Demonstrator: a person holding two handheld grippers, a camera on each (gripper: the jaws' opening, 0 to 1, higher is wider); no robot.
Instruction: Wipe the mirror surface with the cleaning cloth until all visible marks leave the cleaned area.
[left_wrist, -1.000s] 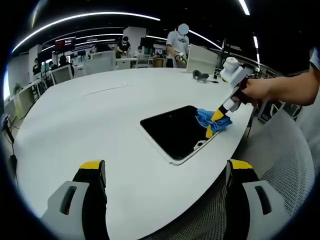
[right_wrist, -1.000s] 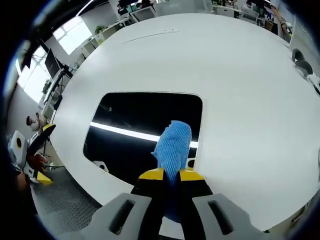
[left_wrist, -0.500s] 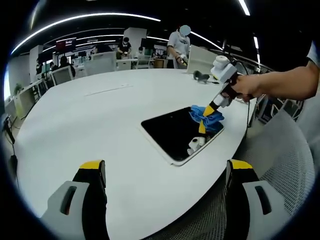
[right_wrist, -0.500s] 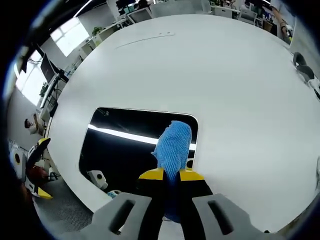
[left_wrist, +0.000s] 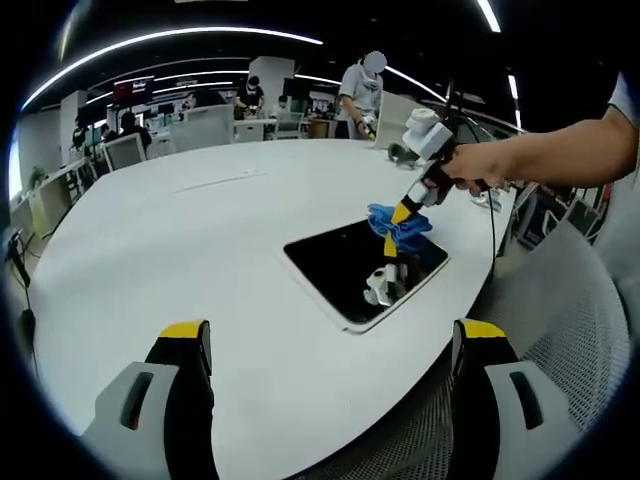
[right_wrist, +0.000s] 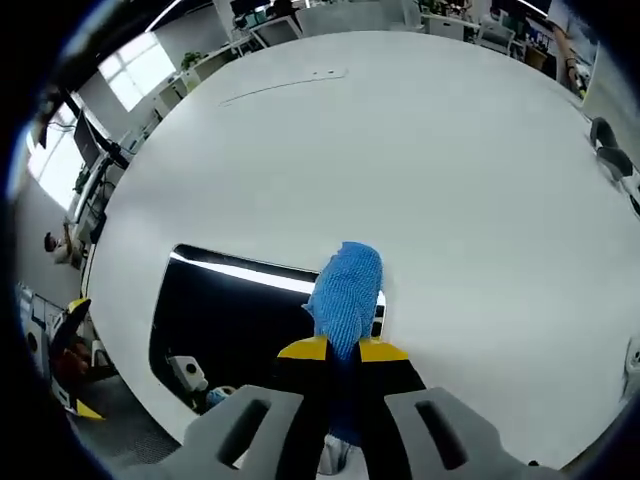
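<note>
Since the earlier frames the right gripper (left_wrist: 401, 212) has carried the fluffy blue microfibre cleaning cloth (right_wrist: 345, 290) from the mirror's near right corner towards its far edge. Its jaws are clenched on the cloth, pressing it against the dark, glossy, rounded-rectangle mirror (left_wrist: 350, 262), which lies flat near the edge of the smooth white oval table (left_wrist: 170, 250). Wiping looks midway: no marks are discernible, yet much glass seems unswept. Hanging idle, the left gripper (left_wrist: 330, 345) is released
</note>
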